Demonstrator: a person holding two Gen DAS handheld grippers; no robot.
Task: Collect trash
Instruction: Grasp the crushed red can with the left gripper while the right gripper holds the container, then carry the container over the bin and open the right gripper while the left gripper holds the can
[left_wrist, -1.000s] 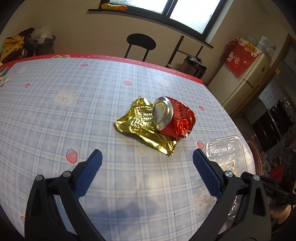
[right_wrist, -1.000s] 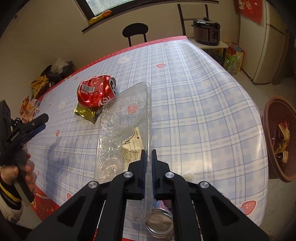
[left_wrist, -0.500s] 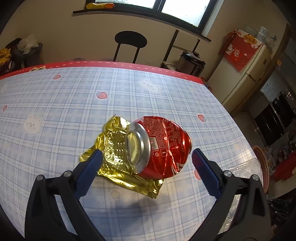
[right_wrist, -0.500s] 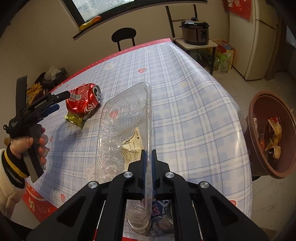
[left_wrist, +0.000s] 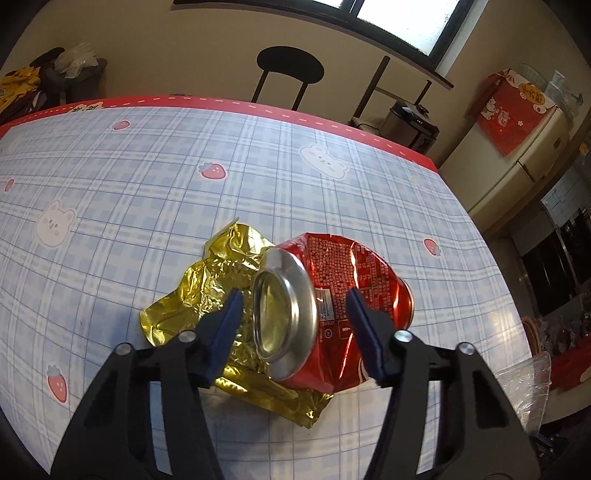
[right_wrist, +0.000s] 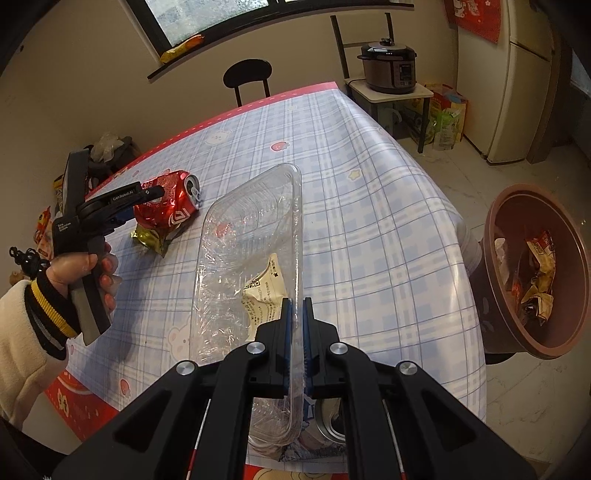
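A crushed red can (left_wrist: 354, 280) lies on its side on a crumpled gold wrapper (left_wrist: 218, 277) on the blue plaid tablecloth (left_wrist: 147, 192). My left gripper (left_wrist: 294, 291) straddles the can's silver end. Its jaws are closing with the can between the blue pads (left_wrist: 225, 325), and a sliver of foil still shows beside the left pad. In the right wrist view the can (right_wrist: 173, 206) and left gripper (right_wrist: 153, 192) sit at the left, held by a hand (right_wrist: 81, 266). My right gripper (right_wrist: 295, 302) is shut on the rim of a clear plastic tray (right_wrist: 251, 229) holding a paper label.
A brown bin (right_wrist: 509, 332) with wrappers in it stands off the table's right edge. A black chair (left_wrist: 288, 70) is at the far side. A rice cooker (right_wrist: 388, 66) on a small stand and a fridge (right_wrist: 517, 81) stand beyond. A round tin (right_wrist: 328, 424) shows under my right gripper.
My left gripper moved forward and down onto the can, and its jaws narrowed from wide apart to just around it. My right gripper shifted a little, still shut on the tray.
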